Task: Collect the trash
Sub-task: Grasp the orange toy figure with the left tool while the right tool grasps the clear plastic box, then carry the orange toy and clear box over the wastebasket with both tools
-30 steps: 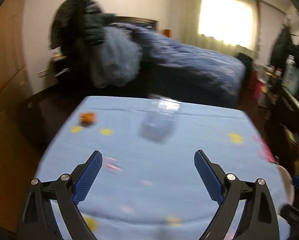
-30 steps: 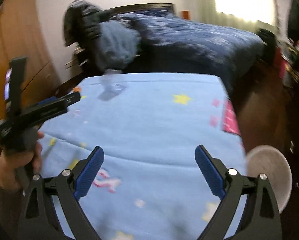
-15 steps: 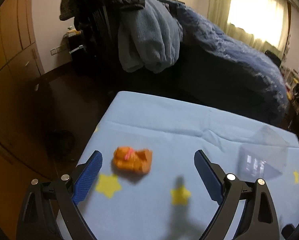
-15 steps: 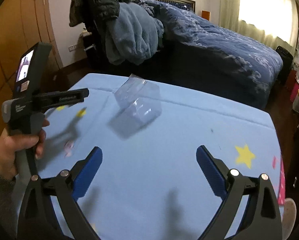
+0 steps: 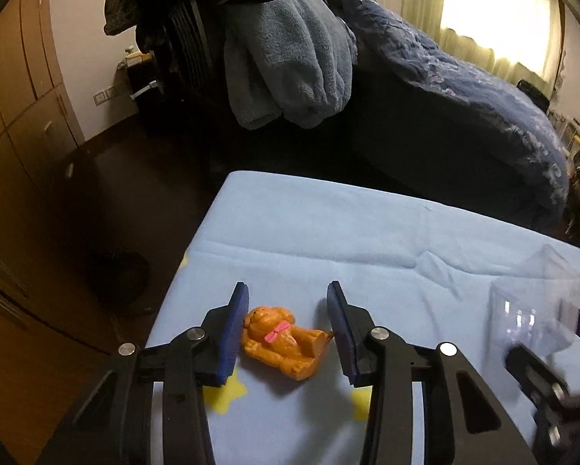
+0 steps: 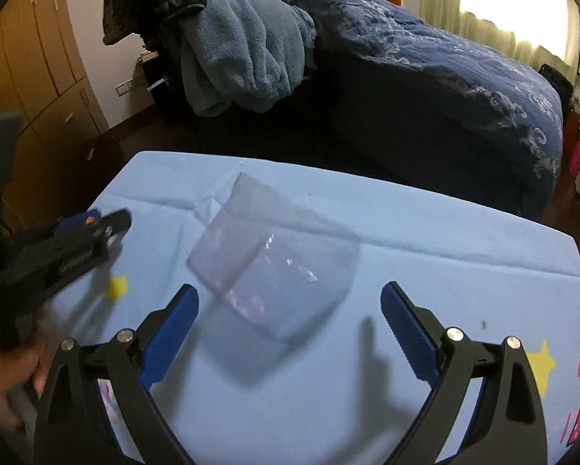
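the orange toy dog [image 5: 282, 343] with a pink bow lies on its back on the light blue tabletop [image 5: 328, 240], near the tabletop's left edge and between the two blue pads of the left tongs [image 5: 288, 327]. those jaws are closing around it; the left pad looks to be against the toy's head, while a narrow gap shows at the right pad, so the toy is not yet pinched. a yellow star [image 5: 228, 393] printed on the cloth shows just under the left finger. off to the right sits a clear plastic box [image 6: 274, 267], tipped and blurred, resting on the cloth. the right tongs [image 6: 290, 325] hover just before it with jaws spread wide, nothing between the pads and no contact with the box. behind the tabletop stands a bed [image 6: 445, 62] with a dark blue quilt, and a grey-blue fleece blanket [image 5: 290, 62] hangs over its end.
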### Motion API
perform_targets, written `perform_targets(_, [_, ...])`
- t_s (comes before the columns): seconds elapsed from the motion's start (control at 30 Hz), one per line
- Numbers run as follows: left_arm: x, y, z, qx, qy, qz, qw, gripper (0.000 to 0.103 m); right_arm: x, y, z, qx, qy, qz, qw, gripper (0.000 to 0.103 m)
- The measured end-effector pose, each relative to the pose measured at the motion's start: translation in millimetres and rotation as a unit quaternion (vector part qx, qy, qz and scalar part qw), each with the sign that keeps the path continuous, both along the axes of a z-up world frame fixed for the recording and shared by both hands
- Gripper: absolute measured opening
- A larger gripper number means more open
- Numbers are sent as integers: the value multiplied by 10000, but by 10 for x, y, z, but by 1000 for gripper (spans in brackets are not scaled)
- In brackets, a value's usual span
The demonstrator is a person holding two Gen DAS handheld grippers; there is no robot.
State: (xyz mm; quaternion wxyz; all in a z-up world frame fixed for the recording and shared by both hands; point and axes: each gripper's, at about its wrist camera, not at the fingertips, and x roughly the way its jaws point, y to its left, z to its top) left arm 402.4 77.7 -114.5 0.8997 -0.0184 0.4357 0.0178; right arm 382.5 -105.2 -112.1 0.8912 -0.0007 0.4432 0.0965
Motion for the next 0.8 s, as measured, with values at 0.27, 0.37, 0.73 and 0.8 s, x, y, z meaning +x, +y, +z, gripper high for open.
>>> perform_targets(0.27, [-328,0,177,-134,-206,-91,9997,42,-72,-31,87,-59,-121,106,9999,64])
perform_targets(0.37, [-526,-64,285,-180,-324,-185,9991,42,-289,-141,168,94,-138,166,9997,62])
perform_targets(0.73, [-1566,-842,698,-608,-695,-1237,9880,42,-1562,-1048,449,622,-409,-55,9972,59])
perform_targets(0.8, [-1739,-1101,771,-682,-777,-1525,9829,42,-1836,-1306,491,748,-507,-220,9957,59])
